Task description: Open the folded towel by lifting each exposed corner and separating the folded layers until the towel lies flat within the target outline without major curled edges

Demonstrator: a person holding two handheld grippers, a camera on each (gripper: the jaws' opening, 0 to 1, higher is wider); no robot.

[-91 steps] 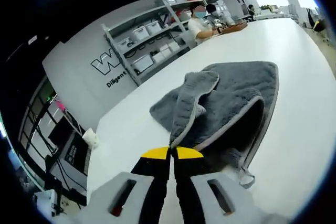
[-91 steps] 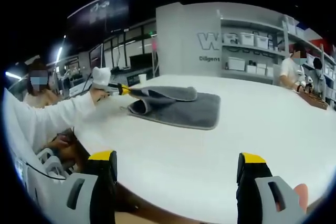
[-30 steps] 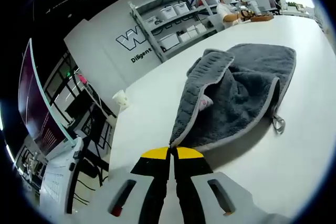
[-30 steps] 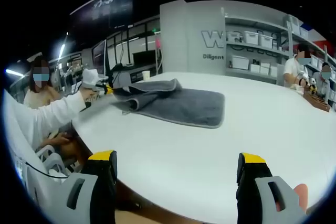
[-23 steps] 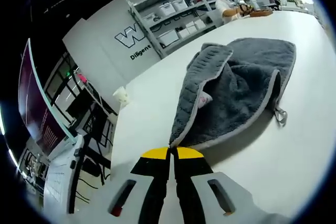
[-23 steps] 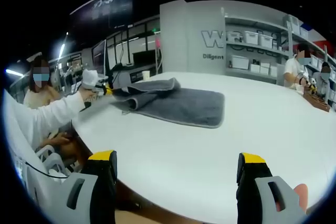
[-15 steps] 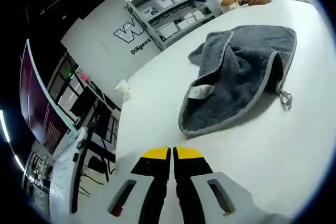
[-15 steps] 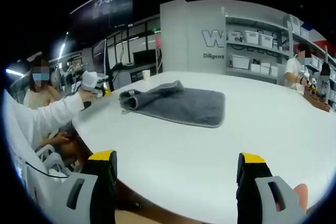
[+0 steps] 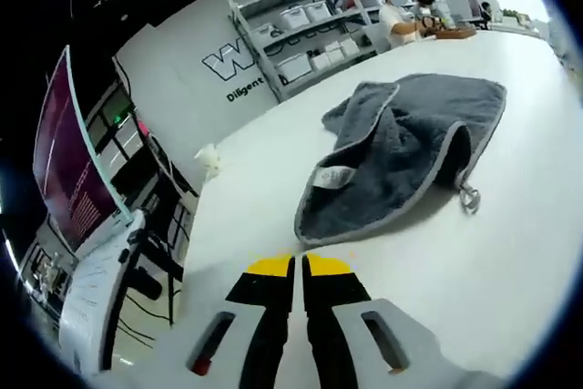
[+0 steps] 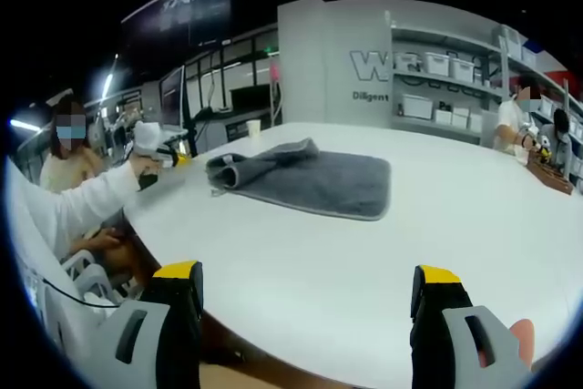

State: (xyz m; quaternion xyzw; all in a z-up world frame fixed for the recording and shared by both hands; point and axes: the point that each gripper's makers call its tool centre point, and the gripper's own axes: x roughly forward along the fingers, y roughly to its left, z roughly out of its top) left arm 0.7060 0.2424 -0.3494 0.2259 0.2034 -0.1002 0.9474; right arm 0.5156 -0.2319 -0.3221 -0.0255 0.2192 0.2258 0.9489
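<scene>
In the left gripper view, the left gripper (image 9: 298, 266) was seen with its yellow-tipped fingers clenched together on nothing, just short of the grey terry towel (image 9: 401, 157). The towel was found lying rumpled on the white desk (image 9: 474, 271), one layer partly folded over, a white label (image 9: 333, 176) showing.

In the right gripper view, the right gripper (image 10: 305, 291) was held with fingers released wide over the near desk; the towel (image 10: 310, 178) lay far beyond, the left gripper (image 10: 164, 154) beside its left edge.
</scene>
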